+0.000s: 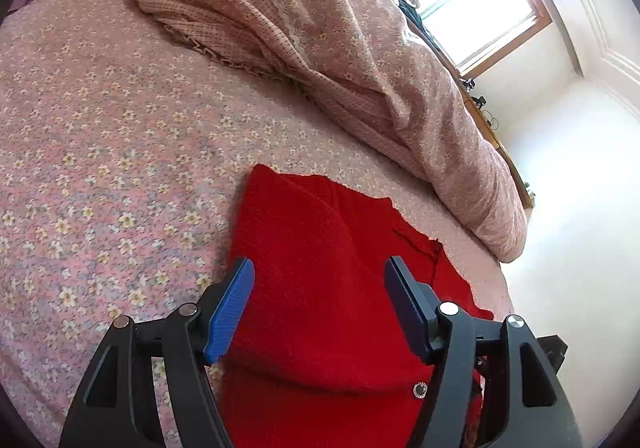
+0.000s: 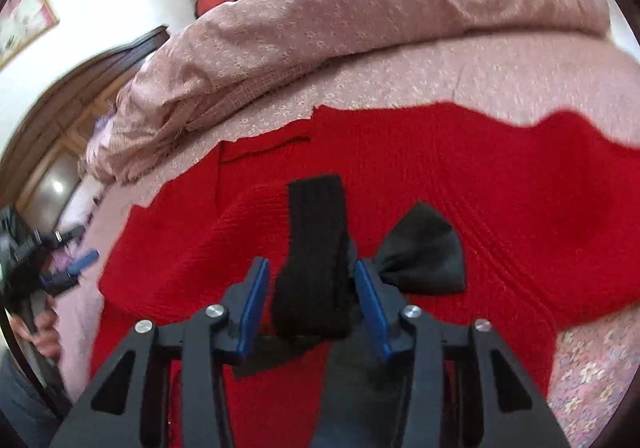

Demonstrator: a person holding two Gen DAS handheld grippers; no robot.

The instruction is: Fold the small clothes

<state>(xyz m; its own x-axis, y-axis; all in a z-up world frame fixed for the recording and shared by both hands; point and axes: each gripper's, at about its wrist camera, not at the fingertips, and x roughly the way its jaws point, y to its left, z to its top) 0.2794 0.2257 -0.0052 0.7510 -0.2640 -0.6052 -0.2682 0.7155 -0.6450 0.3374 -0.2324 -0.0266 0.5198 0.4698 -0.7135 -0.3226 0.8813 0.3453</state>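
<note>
Both grippers spread over red knit garment (image 1: 320, 288) on bed (image 1: 100, 128): left gripper (image 1: 319, 268) empty, right gripper (image 2: 308, 270) straddling black strap (image 2: 316, 248), bunched duvet (image 1: 320, 28) filling upper frame.

Red knit garment (image 1: 320, 288) cut off at six o'clock behind gripper frame. Black strap (image 2: 316, 260) lower end hidden under frame. Left gripper (image 2: 76, 268) at nine o'clock smeared by blur, jaw state unreadable there.
</note>
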